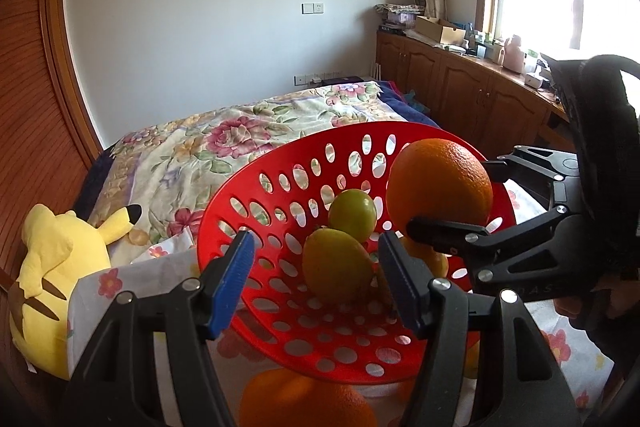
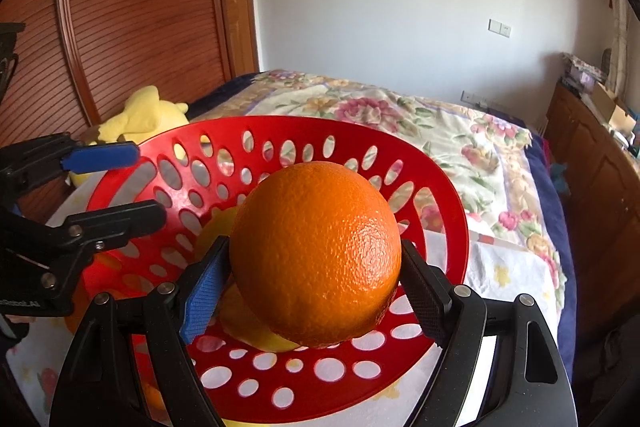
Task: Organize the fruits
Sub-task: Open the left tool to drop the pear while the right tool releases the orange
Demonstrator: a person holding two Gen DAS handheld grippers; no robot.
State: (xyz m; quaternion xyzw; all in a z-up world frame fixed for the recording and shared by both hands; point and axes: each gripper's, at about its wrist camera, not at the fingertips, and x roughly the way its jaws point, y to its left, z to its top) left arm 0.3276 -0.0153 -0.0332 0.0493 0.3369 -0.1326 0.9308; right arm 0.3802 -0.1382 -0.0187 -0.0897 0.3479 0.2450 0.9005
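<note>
Large orange (image 2: 316, 255) clamped in right gripper (image 2: 316, 279) jaws, held above tilted red basket (image 1: 256, 219). Left gripper (image 1: 316, 283) jaws half open around basket rim, grip uncertain. Risk: basket tips, lemon (image 1: 338, 265) and lime (image 1: 352, 214) spilled onto bed (image 1: 224, 139).

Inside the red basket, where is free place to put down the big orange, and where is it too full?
The right gripper holds the orange above the red basket. Free: the basket floor toward its near rim and the perforated far wall. Crowded: the middle, where the yellow fruit, the green fruit and another orange fruit cluster.
</note>
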